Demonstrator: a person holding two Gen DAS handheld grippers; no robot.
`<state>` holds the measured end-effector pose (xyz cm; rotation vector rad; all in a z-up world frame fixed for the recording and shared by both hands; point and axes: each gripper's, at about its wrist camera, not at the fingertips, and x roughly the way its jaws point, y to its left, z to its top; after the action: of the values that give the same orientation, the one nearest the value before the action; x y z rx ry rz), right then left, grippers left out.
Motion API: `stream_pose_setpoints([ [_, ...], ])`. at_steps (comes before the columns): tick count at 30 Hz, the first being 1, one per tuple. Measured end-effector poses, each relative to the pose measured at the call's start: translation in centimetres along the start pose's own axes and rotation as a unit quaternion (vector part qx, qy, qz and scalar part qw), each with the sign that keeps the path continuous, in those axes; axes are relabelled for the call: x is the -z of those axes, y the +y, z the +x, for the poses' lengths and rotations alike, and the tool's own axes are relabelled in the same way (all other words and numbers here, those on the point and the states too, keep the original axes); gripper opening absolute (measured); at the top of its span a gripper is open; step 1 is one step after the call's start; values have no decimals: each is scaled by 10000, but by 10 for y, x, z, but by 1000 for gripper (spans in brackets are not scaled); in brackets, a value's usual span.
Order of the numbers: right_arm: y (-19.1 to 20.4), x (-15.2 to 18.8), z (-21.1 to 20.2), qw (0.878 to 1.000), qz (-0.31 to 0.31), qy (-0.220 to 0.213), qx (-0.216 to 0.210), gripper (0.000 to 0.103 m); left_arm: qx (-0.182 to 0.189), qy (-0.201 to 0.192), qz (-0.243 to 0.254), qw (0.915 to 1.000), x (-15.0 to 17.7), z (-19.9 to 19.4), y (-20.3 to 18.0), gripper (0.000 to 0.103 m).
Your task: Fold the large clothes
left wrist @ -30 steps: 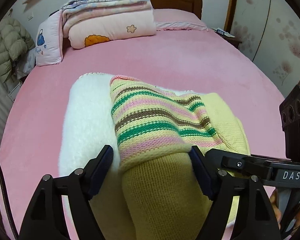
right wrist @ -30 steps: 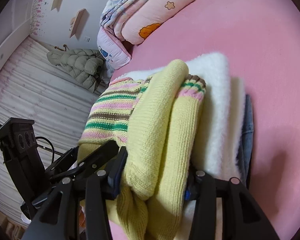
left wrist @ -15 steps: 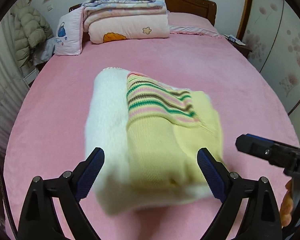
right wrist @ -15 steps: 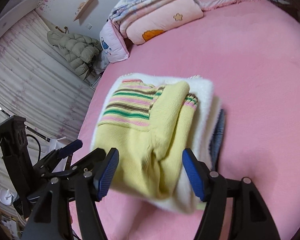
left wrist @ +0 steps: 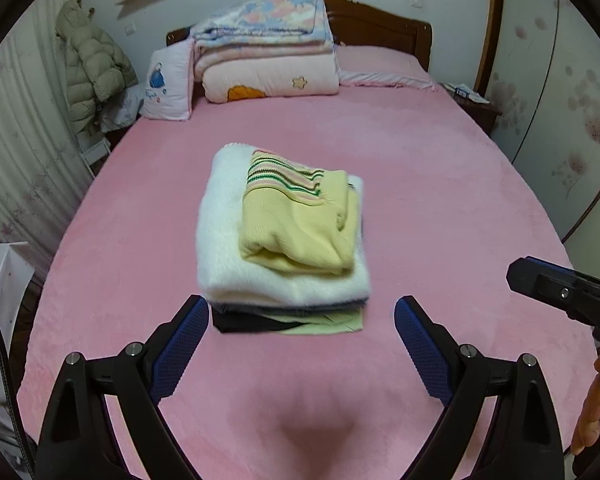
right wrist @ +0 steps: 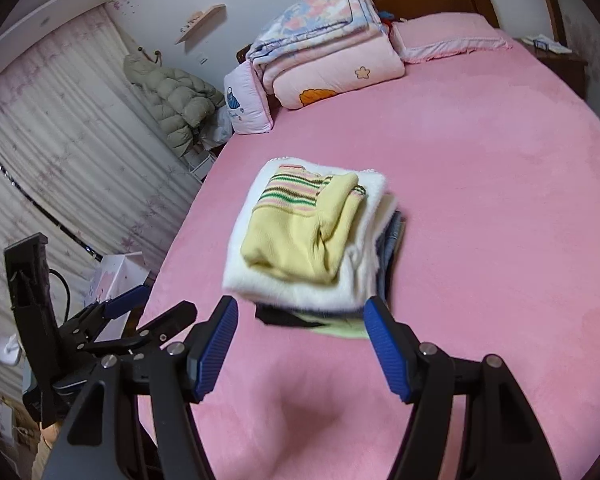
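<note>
A folded yellow sweater (left wrist: 300, 228) (right wrist: 300, 236) with green, pink and brown stripes lies on top of a folded white fluffy garment (left wrist: 224, 240) (right wrist: 324, 292). Beneath them sit darker folded clothes (left wrist: 252, 322) (right wrist: 392, 240), all stacked mid-bed on the pink bedspread (left wrist: 440, 184) (right wrist: 480, 184). My left gripper (left wrist: 302, 318) hangs open in front of the stack, above the bedspread, nothing between its blue pads. My right gripper (right wrist: 300, 318) is also open and empty, a little short of the stack's near edge. It also shows at the right edge of the left wrist view.
Folded quilts (left wrist: 268, 60) (right wrist: 332, 52) and a small pillow (left wrist: 168, 80) lie against the wooden headboard (left wrist: 380, 24). A padded green jacket (left wrist: 92, 64) (right wrist: 176, 96) hangs by the curtains on the left. A nightstand (left wrist: 472, 100) stands to the right of the bed.
Both grippers let go of the yellow sweater, opened wide and pulled back and up from the stack. The sweater now rests on the white garment.
</note>
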<state>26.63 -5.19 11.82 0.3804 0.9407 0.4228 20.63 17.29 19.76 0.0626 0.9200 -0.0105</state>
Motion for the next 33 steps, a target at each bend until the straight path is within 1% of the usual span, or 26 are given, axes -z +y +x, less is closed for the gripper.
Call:
stream_pose_setpoints([
  [2,1,12,-19,10000,-60,-11,10,66,-27,-24,-42,10000,13,-19,-9,94],
  [7,2,46,-57,9996,-240,-16,157,66,88,23,-138,9999,50,-49,-28,95],
  [10,3,69,-76,9990,-392,-27,213,66,85,-88,-89,9999,78,-67,-43,95],
  [13,4,97,-96,9977,-588,-44,323,66,206,-221,-89,9995,103,-84,-54,95],
  [16,3,125,-113,9968,-701,-88,362,66,305,-349,-195,9987,134,-101,-65,101],
  [17,3,132,-117,9965,-729,-105,389,66,323,-382,-219,9985,142,-104,-68,101],
  [20,1,161,-133,9950,-822,-207,523,66,170,-489,-192,9985,164,-112,-79,101],
  [22,-2,176,-139,9938,-856,-268,660,66,93,-494,-232,9985,179,-115,-86,101],
  [29,-20,235,-161,9892,-765,-560,1120,66,111,-507,-335,9981,225,-124,-110,101],
  [33,-34,256,-169,9892,-479,-716,1182,67,94,-405,-350,9985,242,-123,-122,101],
])
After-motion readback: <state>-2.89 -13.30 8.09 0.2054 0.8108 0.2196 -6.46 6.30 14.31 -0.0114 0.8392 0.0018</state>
